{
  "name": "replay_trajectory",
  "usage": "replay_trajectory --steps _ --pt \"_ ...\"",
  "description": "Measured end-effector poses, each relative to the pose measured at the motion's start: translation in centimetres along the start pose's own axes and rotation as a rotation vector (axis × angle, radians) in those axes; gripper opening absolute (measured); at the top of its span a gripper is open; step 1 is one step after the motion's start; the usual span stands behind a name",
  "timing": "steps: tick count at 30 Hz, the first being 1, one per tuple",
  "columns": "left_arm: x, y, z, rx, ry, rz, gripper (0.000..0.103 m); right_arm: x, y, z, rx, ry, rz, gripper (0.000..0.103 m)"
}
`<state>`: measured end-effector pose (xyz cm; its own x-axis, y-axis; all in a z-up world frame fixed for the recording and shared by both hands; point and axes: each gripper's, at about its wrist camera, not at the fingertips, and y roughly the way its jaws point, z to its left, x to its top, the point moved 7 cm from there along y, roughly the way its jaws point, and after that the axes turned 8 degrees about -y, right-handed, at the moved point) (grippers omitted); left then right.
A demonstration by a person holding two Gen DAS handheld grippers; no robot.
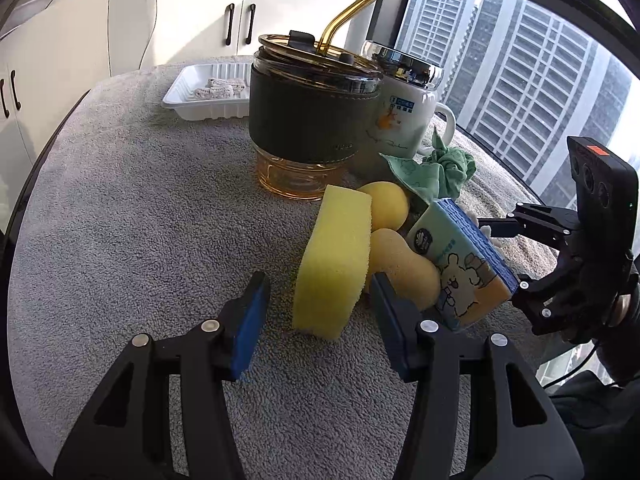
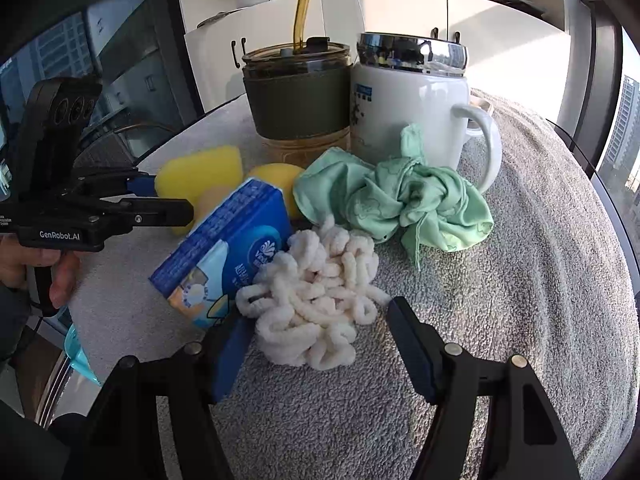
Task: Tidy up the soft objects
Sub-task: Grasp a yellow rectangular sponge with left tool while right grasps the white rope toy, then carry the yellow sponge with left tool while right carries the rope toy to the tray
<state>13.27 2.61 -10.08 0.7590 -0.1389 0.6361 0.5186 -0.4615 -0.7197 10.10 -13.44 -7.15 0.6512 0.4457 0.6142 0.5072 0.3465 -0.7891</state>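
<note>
A yellow rectangular sponge (image 1: 332,264) stands on edge between the blue pads of my left gripper (image 1: 318,280). A gap shows beside its left pad, so the jaws are open around the sponge. Beside it lie a round yellow sponge (image 1: 386,204), a pale orange sponge (image 1: 400,268), a blue tissue pack (image 1: 460,264) and a green cloth (image 1: 436,172). In the right wrist view a white fluffy cord pile (image 2: 312,308) lies between the pads of my open right gripper (image 2: 316,320), unsqueezed. The tissue pack (image 2: 232,240) and green cloth (image 2: 400,196) lie just beyond.
An amber glass cup with dark sleeve and straw (image 1: 312,120) and a white lidded mug (image 1: 404,120) stand behind the soft things. A white tray (image 1: 178,92) holding white cord pieces sits at the far left. A grey towel (image 1: 140,220) covers the round table.
</note>
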Motion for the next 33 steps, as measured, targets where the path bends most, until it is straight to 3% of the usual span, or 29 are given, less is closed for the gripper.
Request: replay_trajectory --steps 4,6,8,11,13,20,27,33 --pt "0.2 0.0 -0.1 0.033 0.006 -0.014 0.024 0.3 0.3 0.2 -0.017 -0.007 0.009 0.065" --pt "0.2 0.0 -0.4 0.044 0.01 -0.018 0.023 0.6 0.5 0.4 -0.031 -0.013 0.012 0.057" --pt "0.0 -0.1 -0.6 0.068 0.023 -0.023 0.022 0.6 0.4 0.5 -0.051 -0.016 0.014 0.038" --pt "-0.2 -0.5 -0.8 0.072 0.007 -0.036 0.021 0.6 0.2 0.3 -0.046 0.001 0.012 0.021" --pt "-0.3 -1.0 -1.0 0.07 -0.001 -0.049 0.021 0.4 -0.1 0.2 -0.045 0.004 0.011 0.016" --pt "-0.2 -2.9 -1.1 0.075 -0.015 -0.093 0.021 -0.6 -1.9 0.1 -0.031 0.029 -0.008 0.014" --pt "0.4 -4.8 -0.7 0.075 -0.03 -0.134 0.021 -0.5 -6.4 -0.2 -0.008 0.054 -0.057 0.014" --pt "0.9 -6.6 -0.8 0.092 -0.032 -0.166 0.021 0.1 -9.0 -2.6 -0.046 0.075 -0.078 0.014"
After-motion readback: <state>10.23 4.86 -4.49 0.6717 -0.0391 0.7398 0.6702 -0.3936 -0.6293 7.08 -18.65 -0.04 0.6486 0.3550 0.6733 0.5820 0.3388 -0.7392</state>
